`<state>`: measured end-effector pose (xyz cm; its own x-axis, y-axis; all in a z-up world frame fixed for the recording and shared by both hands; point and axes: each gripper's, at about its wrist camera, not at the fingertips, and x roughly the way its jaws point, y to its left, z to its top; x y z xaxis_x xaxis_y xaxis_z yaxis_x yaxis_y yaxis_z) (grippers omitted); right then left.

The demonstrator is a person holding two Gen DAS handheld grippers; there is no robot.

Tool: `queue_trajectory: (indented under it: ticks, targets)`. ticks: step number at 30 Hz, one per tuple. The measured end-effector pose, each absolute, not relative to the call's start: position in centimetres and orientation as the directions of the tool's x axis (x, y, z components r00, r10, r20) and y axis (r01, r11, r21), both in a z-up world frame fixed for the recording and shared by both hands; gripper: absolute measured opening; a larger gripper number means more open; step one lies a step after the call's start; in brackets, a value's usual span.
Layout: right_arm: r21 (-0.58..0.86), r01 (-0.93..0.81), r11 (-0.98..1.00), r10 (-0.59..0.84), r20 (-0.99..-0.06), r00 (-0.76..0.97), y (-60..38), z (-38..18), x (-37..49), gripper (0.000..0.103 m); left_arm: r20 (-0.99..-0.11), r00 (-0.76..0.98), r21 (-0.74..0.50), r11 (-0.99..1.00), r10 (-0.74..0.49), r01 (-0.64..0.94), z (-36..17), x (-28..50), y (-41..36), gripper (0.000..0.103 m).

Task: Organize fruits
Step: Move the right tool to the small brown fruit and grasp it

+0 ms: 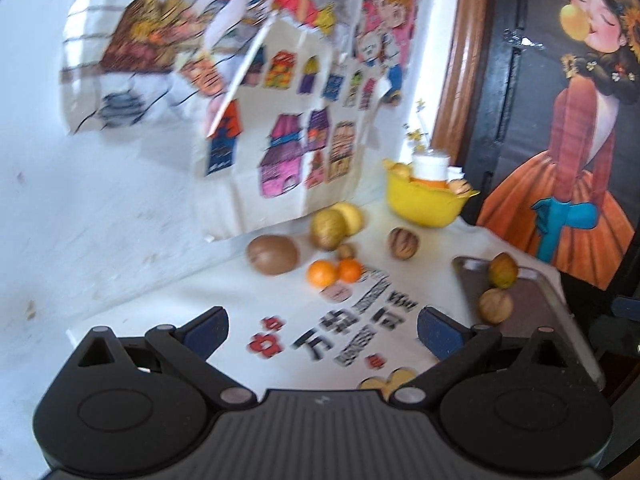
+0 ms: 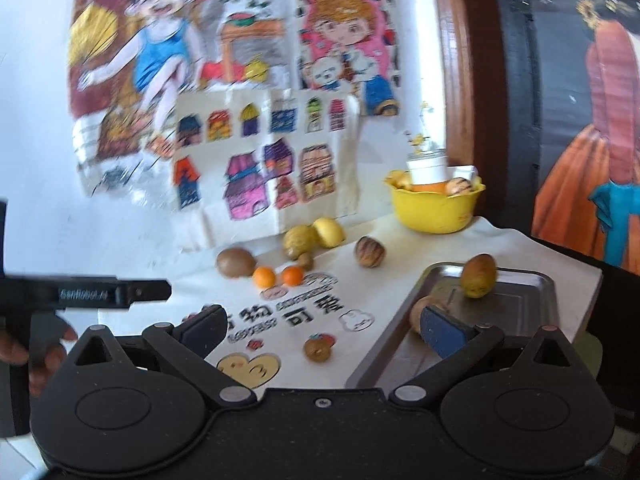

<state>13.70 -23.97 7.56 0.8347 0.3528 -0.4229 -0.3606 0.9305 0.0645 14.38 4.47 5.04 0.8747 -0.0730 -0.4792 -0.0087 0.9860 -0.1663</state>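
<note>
Fruits lie on a white printed cloth: a brown kiwi (image 1: 273, 255) (image 2: 236, 263), two small oranges (image 1: 321, 273) (image 2: 264, 277), a yellow-green fruit (image 1: 329, 229) (image 2: 300, 241) with a lemon (image 2: 329, 232) behind it, and a striped fruit (image 1: 404, 243) (image 2: 370, 252). A metal tray (image 1: 536, 304) (image 2: 516, 304) at the right holds a yellow-green fruit (image 1: 503, 270) (image 2: 478, 276) and a tan round fruit (image 1: 496, 305) (image 2: 420, 311). A small brown fruit (image 2: 318, 349) lies near my right gripper (image 2: 324, 330). Both grippers, the left (image 1: 322, 332) too, are open and empty.
A yellow bowl (image 1: 424, 204) (image 2: 436, 208) with a white bottle and fruit stands at the back right. Coloured drawings hang on the wall behind. The left gripper's side (image 2: 100, 292) and the hand show at the left in the right wrist view. A dark painted panel stands on the right.
</note>
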Motion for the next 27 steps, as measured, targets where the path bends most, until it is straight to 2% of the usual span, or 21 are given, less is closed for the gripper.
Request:
queue_trajectory:
  ticks: [7,14,22,27]
  targets:
    - [-0.049,-0.443,0.895,0.377,-0.447,0.811,-20.3,4.8,13.4,0.102,-0.504,0.860,-0.194,0.981,-0.076,-0.027,3.1,14.4,6.3,0.103]
    - [-0.084,-0.494,0.865,0.388,-0.511,0.767,-18.4,1.8,14.7,0.102,-0.521,0.848,-0.188,0.982,-0.094,-0.007,1.7,15.0,6.5,0.103]
    - [-0.029,-0.526,0.850,0.410,-0.591,0.694,-18.1,-0.8,18.0,0.102,-0.524,0.840,-0.147,0.986,-0.142,0.074,0.6,17.5,5.8,0.103]
    - [0.017,-0.540,0.841,0.437,-0.610,0.661,-18.2,-1.5,20.2,0.101,-0.531,0.831,-0.111,0.986,-0.165,0.125,0.3,19.8,5.4,0.103]
